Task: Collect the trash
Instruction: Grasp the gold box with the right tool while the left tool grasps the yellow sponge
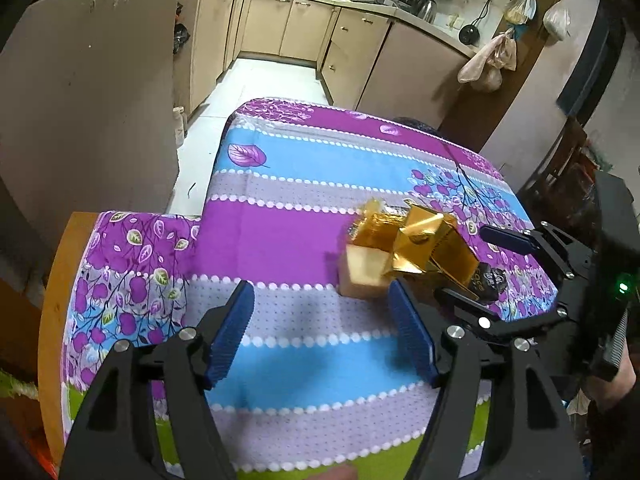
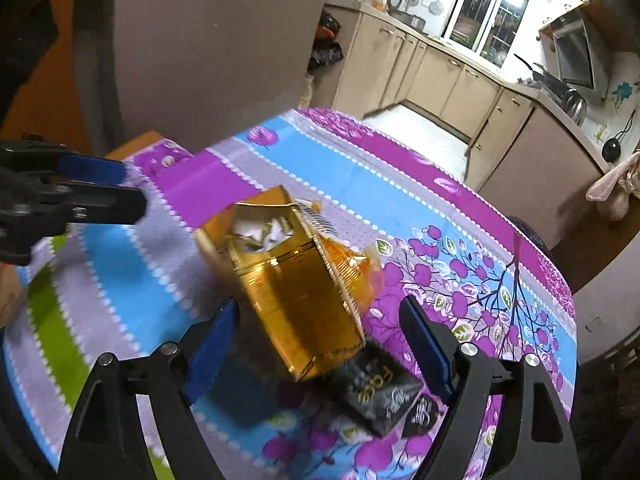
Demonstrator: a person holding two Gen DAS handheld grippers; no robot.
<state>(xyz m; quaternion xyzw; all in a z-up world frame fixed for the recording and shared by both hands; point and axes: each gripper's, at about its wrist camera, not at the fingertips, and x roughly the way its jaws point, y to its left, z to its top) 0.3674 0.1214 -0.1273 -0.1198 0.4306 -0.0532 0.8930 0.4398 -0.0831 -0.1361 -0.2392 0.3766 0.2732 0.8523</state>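
Note:
A torn gold carton (image 1: 400, 252) lies on the floral tablecloth (image 1: 280, 232), with a small black wrapper (image 1: 490, 280) beside it. My left gripper (image 1: 320, 300) is open and empty, just short of the carton on its near left. My right gripper (image 2: 320, 320) is open with its blue pads on either side of the carton's near end (image 2: 296, 296); I cannot tell if they touch. The black wrapper (image 2: 380, 396) lies just below the carton, between the fingers. The right gripper also shows in the left wrist view (image 1: 476, 264), and the left gripper in the right wrist view (image 2: 120, 184).
The table's wooden rim (image 1: 60, 300) shows at the left. A grey fridge (image 1: 80, 100) stands beyond the table's left side. Beige kitchen cabinets (image 1: 300, 28) and a white floor (image 1: 256, 80) lie behind. Bags hang on a post (image 1: 492, 60) at the right.

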